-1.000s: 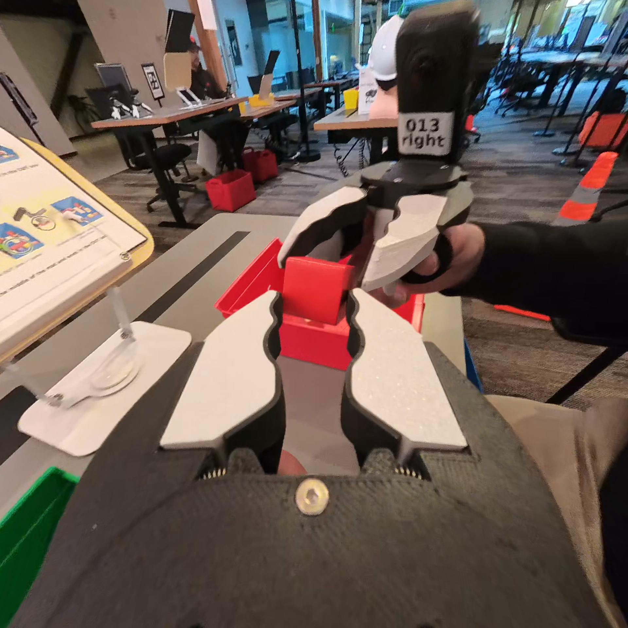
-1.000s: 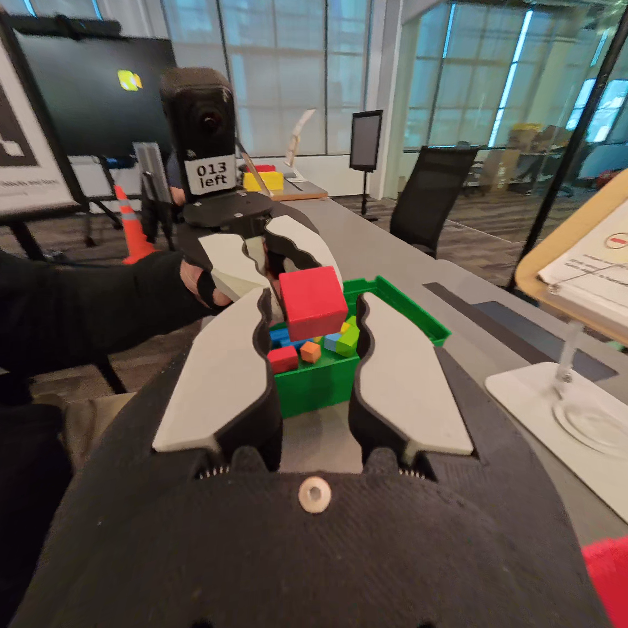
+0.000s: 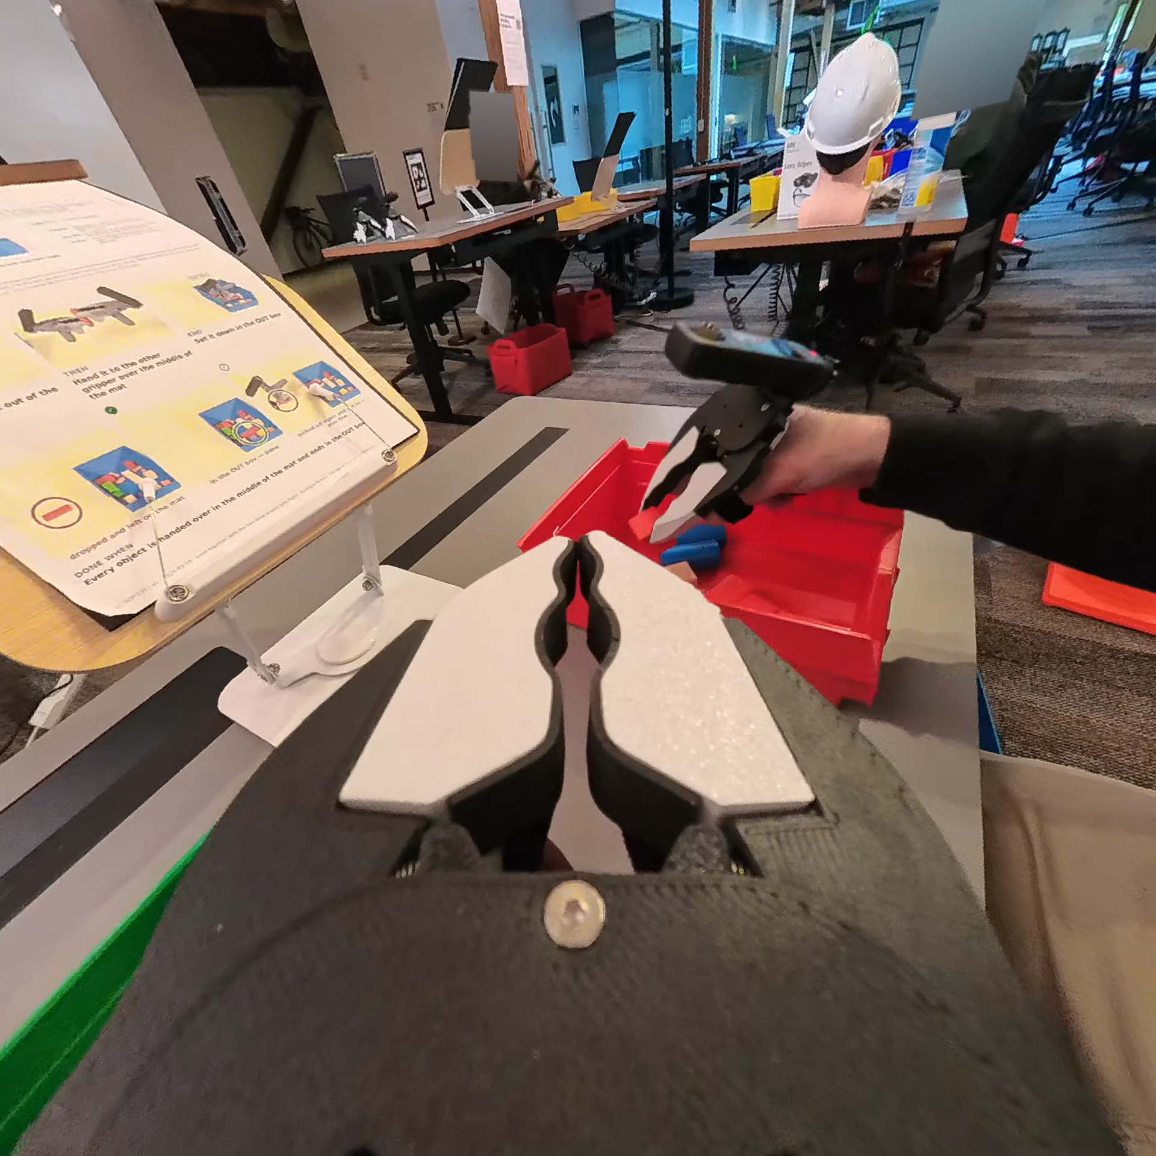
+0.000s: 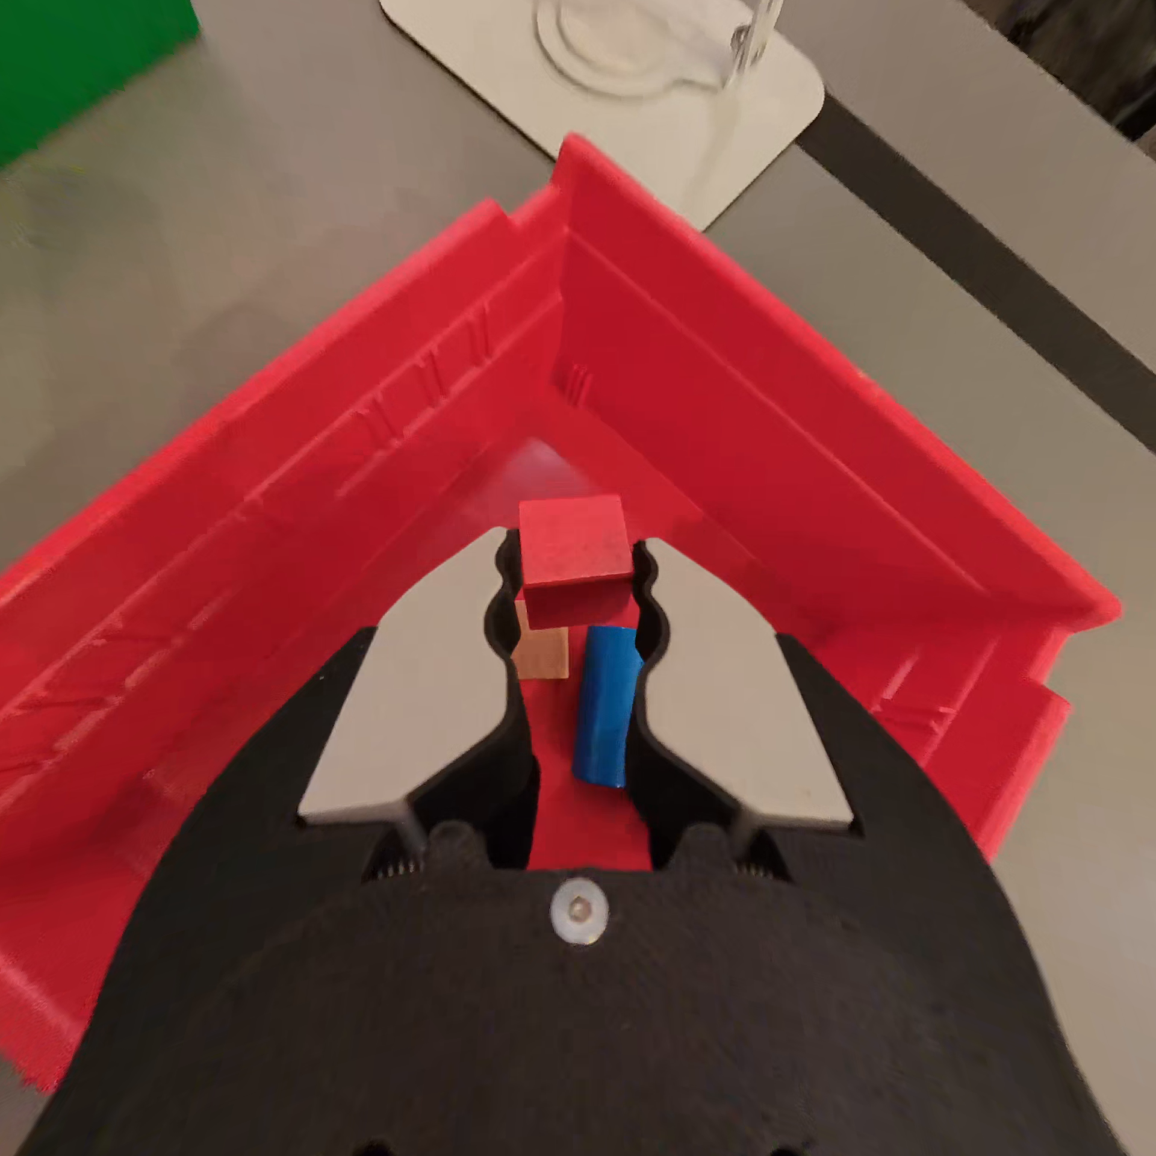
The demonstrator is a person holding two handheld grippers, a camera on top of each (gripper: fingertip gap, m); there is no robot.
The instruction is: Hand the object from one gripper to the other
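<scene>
A red cube is pinched between the tips of my right gripper, which points down into the red bin. The cube hangs just above the bin floor, over a blue cylinder and a tan block. In the left wrist view my right gripper reaches into the red bin with the cube at its tips, next to the blue cylinder. My left gripper is shut and empty, held back above the grey table, short of the bin.
An instruction board stands on a white base at the left; the base also shows beyond the bin. A green bin lies at the lower left and also shows at the top left of the right wrist view. The table edge runs just right of the red bin. Some 30 cm of space lies between my two pairs of fingers. My right tips are roughly 6 cm from the tan block. About 7 cm separates my right fingertips from the blue cylinder. Look for it in the left wrist view too.
The red cube went from my left gripper to my right gripper. The right gripper carried it down into the red bin. The left gripper closed empty and drew back.
</scene>
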